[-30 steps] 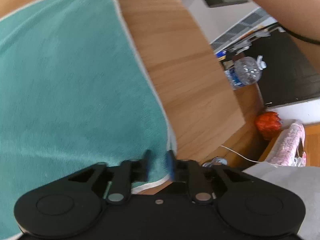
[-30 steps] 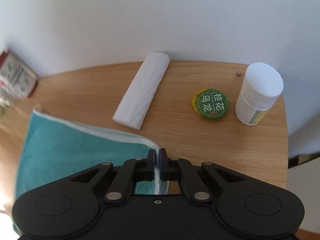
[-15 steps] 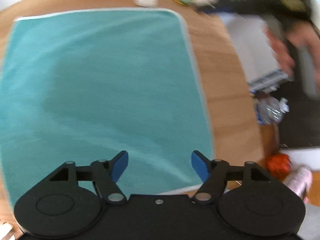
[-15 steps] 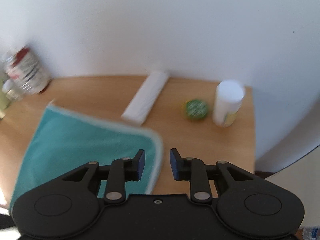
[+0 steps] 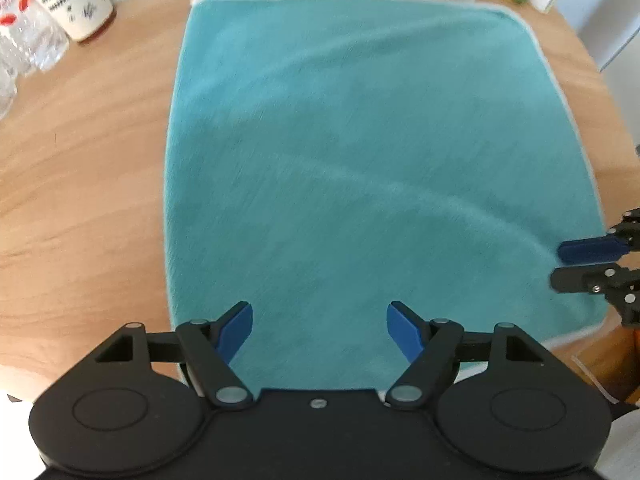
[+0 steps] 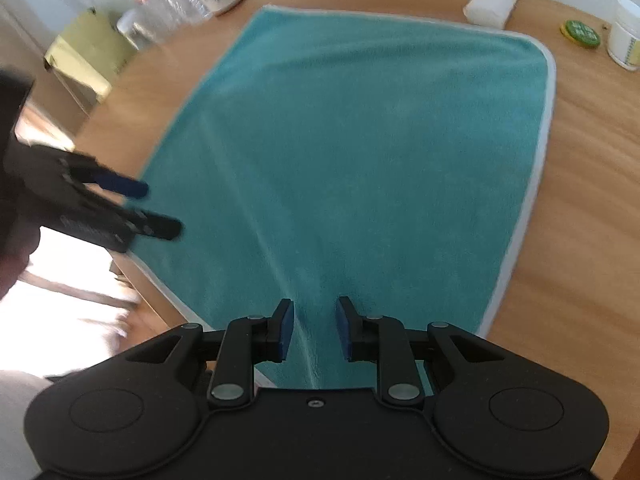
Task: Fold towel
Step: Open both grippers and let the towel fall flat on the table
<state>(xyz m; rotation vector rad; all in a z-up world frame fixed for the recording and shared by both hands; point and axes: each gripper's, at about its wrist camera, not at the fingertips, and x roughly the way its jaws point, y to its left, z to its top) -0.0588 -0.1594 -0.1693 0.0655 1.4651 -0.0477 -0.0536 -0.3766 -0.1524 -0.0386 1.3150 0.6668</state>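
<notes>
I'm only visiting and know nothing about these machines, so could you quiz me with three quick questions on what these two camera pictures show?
1. True or false: the teal terry towel with a pale hem lies spread flat on the round wooden table.
2. What does the left hand-held gripper hold? A) a towel corner B) nothing C) the small white plastic jar
3. Fill in: the round green lid lies between the white jar and the folded white ____.

Key: 1 true. 2 B; its jaws stand wide apart over the towel, and the right hand-held gripper is open too. 3 cloth.
</notes>
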